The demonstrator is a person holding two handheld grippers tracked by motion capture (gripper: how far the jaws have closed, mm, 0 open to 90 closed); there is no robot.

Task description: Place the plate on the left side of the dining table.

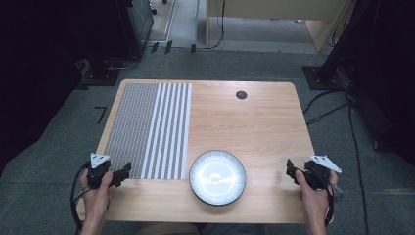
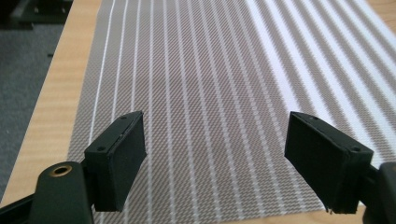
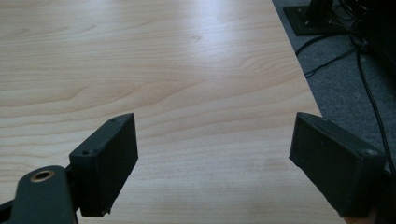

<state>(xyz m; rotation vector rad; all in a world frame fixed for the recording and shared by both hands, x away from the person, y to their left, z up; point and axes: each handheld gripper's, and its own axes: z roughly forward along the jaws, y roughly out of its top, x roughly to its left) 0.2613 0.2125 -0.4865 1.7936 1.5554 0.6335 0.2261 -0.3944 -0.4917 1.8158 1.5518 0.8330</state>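
A striped grey and white placemat (image 1: 149,128) lies flat on the left half of the wooden table (image 1: 254,122). A round plate (image 1: 218,176) with a dark ribbed rim and a shiny pale centre sits near the front edge, just right of the mat. My left gripper (image 1: 125,172) hovers over the mat's near left corner, open and holding nothing; its view looks along the mat (image 2: 210,93) between wide jaws. My right gripper (image 1: 289,170) is held over the front right of the table, open and holding nothing, with bare wood (image 3: 177,84) between its jaws.
A small dark round cable hole (image 1: 241,95) sits near the table's far edge. Cables (image 1: 352,127) run over the grey carpet to the right, and a dark stand base (image 1: 318,78) is beyond the far right corner. A desk (image 1: 274,19) stands behind.
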